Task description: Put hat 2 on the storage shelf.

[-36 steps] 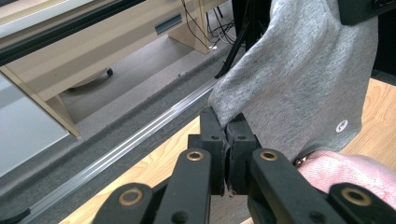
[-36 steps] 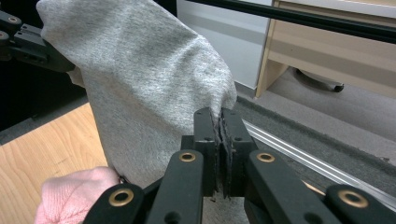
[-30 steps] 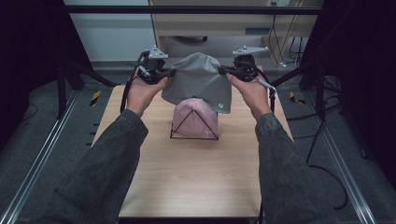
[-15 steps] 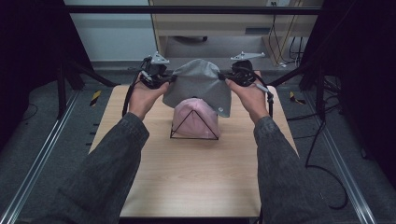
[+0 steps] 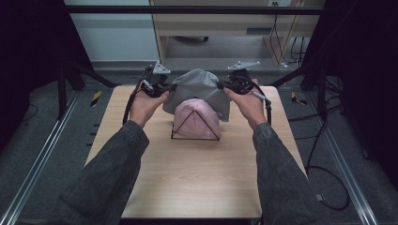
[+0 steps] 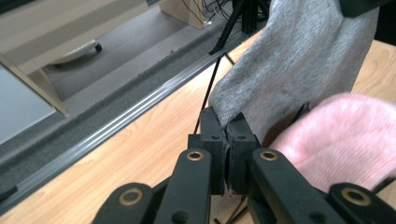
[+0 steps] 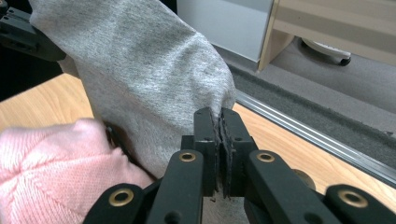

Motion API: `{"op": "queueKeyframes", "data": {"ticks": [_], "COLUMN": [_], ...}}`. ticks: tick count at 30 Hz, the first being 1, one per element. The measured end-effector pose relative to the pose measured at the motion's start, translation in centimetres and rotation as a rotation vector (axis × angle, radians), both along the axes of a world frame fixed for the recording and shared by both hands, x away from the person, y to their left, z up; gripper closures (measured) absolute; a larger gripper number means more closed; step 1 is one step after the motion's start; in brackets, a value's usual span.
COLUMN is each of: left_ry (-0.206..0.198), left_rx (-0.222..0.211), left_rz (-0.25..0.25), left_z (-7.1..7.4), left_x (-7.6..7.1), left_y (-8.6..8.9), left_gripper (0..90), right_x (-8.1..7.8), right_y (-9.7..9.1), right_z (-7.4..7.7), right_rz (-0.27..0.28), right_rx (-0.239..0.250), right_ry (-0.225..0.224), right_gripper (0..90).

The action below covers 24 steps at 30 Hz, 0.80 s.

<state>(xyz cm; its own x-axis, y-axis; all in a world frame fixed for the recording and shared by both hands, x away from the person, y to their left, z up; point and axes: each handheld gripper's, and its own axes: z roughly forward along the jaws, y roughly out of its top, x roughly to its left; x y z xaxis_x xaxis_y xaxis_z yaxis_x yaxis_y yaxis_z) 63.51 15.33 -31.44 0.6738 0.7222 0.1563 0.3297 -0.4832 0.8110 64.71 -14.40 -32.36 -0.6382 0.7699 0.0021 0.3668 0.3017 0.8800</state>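
Between your two grippers the grey hat hangs stretched over the pink hat on the wire stand. Left gripper and right gripper are both clamped tight on its rim. Grab's done; you've yet to seat it and let go.

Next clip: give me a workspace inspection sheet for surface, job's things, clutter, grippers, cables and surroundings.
Surface: light wooden table, bare in front.
Job's things: grey hat held over the pink hat, which sits on a black wire stand.
Clutter: nothing seen.
Grippers: left gripper and right gripper both shut on the grey hat's edge, one at each side.
Cables: black cable on the floor at right.
Surroundings: grey carpet floor, wooden shelf unit behind.
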Motion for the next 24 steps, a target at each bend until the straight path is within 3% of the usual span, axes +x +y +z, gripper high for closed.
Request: {"op": "queueKeyframes", "data": {"ticks": [11, 24], "left_ry": [0.048, 0.074], "left_rx": [0.020, 0.035], "left_rz": [0.015, 0.024], "left_z": [-2.9, -4.4], "left_x": [-0.4, -0.9], "left_y": [0.6, 0.9], "left_gripper": [88.1, 88.1], "right_x": [-0.5, -1.0], "right_y": [0.9, 1.5], "right_z": [-2.8, -4.4], "right_rz": [0.006, 0.007], "right_rx": [-0.029, -0.039], "right_ry": [0.035, 0.056], "right_gripper": [86.9, 86.7]}}
